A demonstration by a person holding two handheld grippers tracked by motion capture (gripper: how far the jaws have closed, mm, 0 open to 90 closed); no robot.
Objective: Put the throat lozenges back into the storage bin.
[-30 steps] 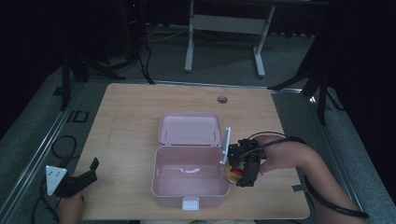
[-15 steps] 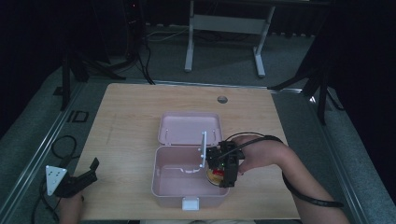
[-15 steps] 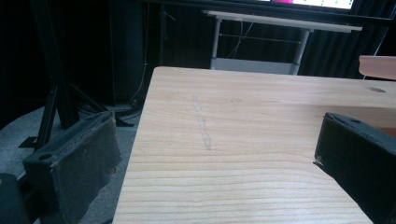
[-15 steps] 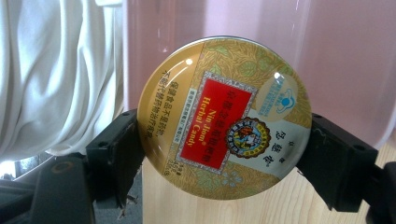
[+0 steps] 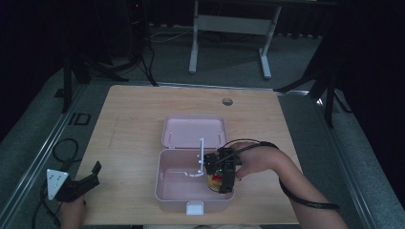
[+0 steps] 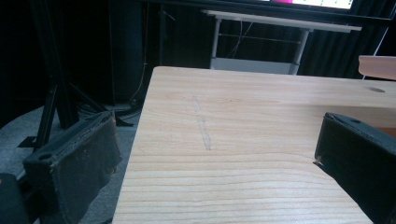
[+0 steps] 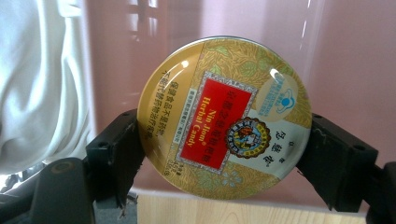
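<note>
Dark room behind the wooden desk (image 5: 133, 119); black stands and a grey frame at the far side are hard to make out.

Hidden / cut off:
- Left claw (image 5: 91, 174) sits at the desk's near-left corner. The hand holding it is cut by the lower frame edge. In the left gripper view its jaws stand wide apart with bare wood between them; the right jaw is cropped by the frame edge.
- White handle (image 5: 199, 160) stands upright inside the pink box (image 5: 165, 191); its lower part blurs into the box floor.
- Right claw (image 5: 220, 180) covers most of the candy tin (image 5: 213, 181) from above; only a yellow and red sliver shows.
- In the right gripper view the tin (image 7: 224, 116) is clear: round, gold, with a red label reading "Nin Jiom Herbal Candy". Small print is too fine to read. A white blurred shape at the left edge cannot be identified.

Change from earlier frames:
- One second ago the right claw was beside the box's right wall. Now it is over the box's right half, with the tin low inside.
- Left claw has not moved.

Containers:
- Pink box is open, its lid (image 5: 193, 131) laid back flat toward the far side, white latch (image 5: 194, 208) at the near wall.
- Inside: the white handle and the tin, which the right claw grips across its rim.
</note>
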